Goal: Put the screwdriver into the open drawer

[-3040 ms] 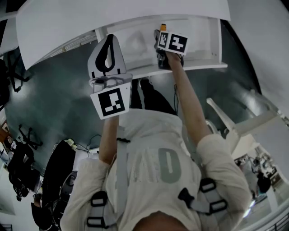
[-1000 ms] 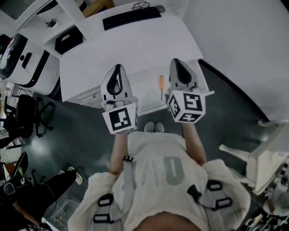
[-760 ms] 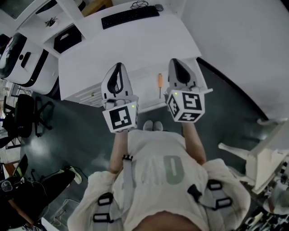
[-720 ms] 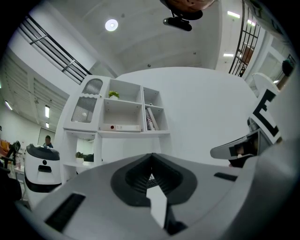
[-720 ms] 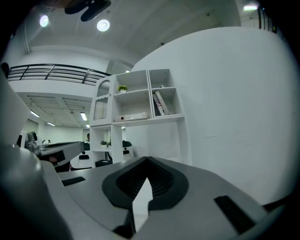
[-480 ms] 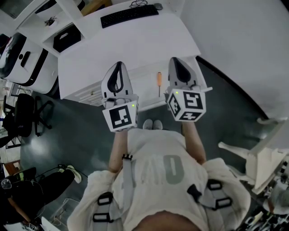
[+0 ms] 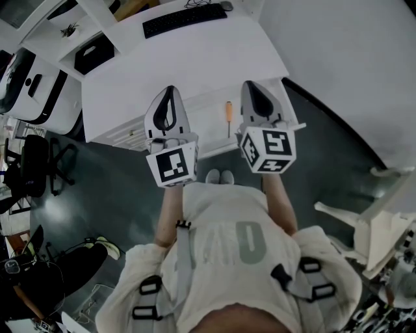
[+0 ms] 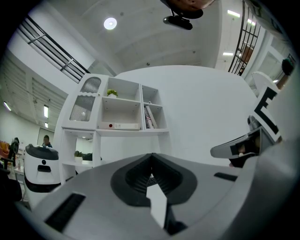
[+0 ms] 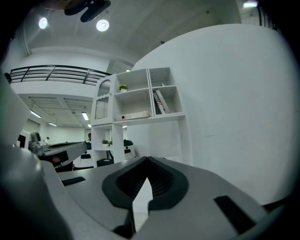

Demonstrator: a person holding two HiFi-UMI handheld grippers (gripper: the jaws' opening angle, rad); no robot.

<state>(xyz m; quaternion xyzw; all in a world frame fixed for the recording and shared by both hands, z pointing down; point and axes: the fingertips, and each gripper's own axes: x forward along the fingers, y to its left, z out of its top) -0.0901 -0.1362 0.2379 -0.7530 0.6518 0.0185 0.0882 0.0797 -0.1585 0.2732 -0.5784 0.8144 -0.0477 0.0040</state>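
The screwdriver (image 7: 228, 118), orange-handled with a thin shaft, lies inside the open white drawer (image 7: 203, 123) under the desk edge. It is seen only in the head view. My left gripper (image 7: 170, 91) is held above the drawer's left part, jaws shut with nothing between them. My right gripper (image 7: 251, 86) hovers just right of the screwdriver and apart from it, also shut and empty. In the left gripper view the left gripper (image 8: 151, 157) points level at a wall and shelves. The right gripper (image 9: 147, 160) does the same in its own view.
The white desk (image 7: 182, 62) carries a black keyboard (image 7: 184, 18) and a mouse (image 7: 225, 5) at its far edge. A black office chair (image 7: 32, 166) stands at the left, a white chair (image 7: 364, 224) at the right. A white shelf unit (image 8: 119, 117) stands by the wall.
Three seconds ago my right gripper was down in the drawer at the orange handle. It has since lifted away, leaving the screwdriver lying there. Over the last second both grippers have barely shifted.
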